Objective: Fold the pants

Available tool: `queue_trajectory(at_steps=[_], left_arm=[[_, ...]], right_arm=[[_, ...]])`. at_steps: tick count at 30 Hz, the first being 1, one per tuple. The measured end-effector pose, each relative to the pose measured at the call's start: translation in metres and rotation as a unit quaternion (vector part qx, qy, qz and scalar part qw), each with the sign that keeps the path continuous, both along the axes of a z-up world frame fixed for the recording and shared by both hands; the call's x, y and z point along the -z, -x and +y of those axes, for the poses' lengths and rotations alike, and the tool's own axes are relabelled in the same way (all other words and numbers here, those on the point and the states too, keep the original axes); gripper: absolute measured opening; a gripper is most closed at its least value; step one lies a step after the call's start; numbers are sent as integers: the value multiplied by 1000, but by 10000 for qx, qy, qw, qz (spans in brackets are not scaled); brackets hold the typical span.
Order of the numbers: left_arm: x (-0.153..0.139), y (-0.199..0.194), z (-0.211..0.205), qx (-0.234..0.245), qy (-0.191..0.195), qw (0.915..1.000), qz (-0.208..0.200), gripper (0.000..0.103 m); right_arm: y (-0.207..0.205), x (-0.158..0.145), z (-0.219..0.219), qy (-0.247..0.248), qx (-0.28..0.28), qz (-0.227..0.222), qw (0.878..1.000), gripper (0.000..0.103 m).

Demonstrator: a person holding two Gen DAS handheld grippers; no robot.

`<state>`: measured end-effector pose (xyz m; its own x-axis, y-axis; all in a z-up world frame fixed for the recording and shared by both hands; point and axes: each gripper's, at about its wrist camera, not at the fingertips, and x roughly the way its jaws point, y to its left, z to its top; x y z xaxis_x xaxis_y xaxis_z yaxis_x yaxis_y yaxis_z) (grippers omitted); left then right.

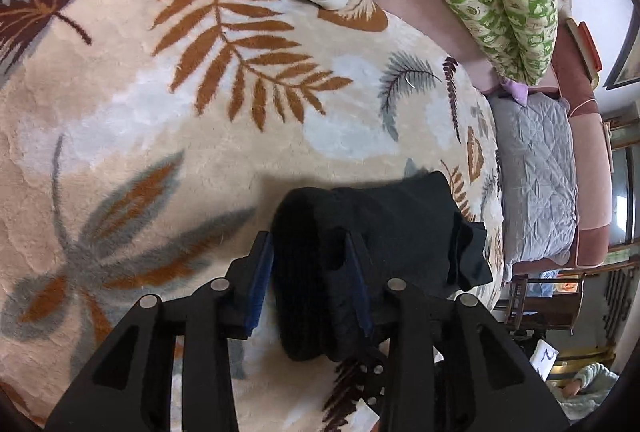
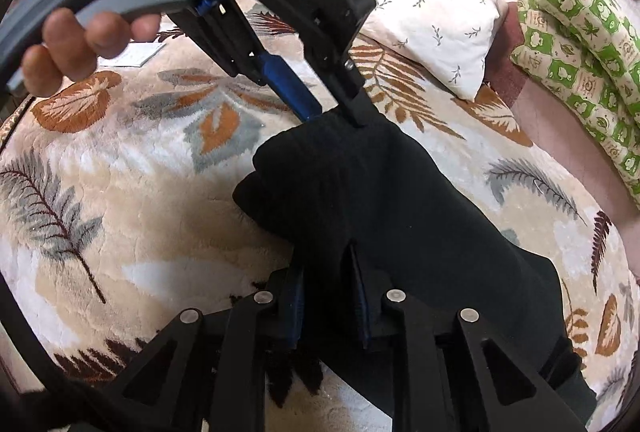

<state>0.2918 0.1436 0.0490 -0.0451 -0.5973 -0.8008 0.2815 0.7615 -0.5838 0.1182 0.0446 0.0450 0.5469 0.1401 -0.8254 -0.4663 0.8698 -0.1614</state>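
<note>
Both grippers are pinching the black pants [image 2: 400, 216]: the right gripper [image 2: 328, 292] clamping one thick edge, the left gripper [image 1: 310, 272] biting the far end. Looks like a fold being carried over; next they'd need to lower together. The pants are hanging bunched and thick above the leaf-patterned blanket [image 1: 200, 152].

A home bedroom is showing itself: leaf-patterned blanket [image 1: 200, 92] lying across the bed, pillows [image 2: 432, 12] (one green-checked) resting beside.

Pants [image 2: 392, 216] on blanket [image 2: 132, 232], between grippers
</note>
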Motion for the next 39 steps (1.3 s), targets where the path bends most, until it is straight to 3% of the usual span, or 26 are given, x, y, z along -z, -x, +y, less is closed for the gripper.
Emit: queue_trajectory(at_steps=[5,7,9,10,11,12,18,30,39], left_arm=[[11,-1,-17,-6,191,9998,2,70],[12,-2,-19,-97,382,9992,43,78],[13,-4,-17,-200,550,9983,65,77],[14,-4,-15,-260,659,9974,112,66],[18,-5,-13,-291,800,9961,246,35],[21,-5,-11,-324,960,9940,405,30],[14,5,-11,-397,1332,9892,474,28],[-16,19,-21,-697,1429,9864,424,28],[-19,26,-38,-710,1463,9854,499,28]], right_arm=[[-2,1,-3,-150,33,48,9999,22],[-2,1,-3,-145,24,43,9999,22],[-1,2,0,-66,-1,-8,10000,22],[0,3,2,-23,1,-39,10000,22],[0,4,3,15,10,-65,10000,22],[0,4,4,46,11,-85,10000,21],[-2,1,-6,-293,134,-61,9995,19],[12,-17,-38,-1073,480,-119,9930,19],[18,-25,-63,-1580,687,-95,9850,19]])
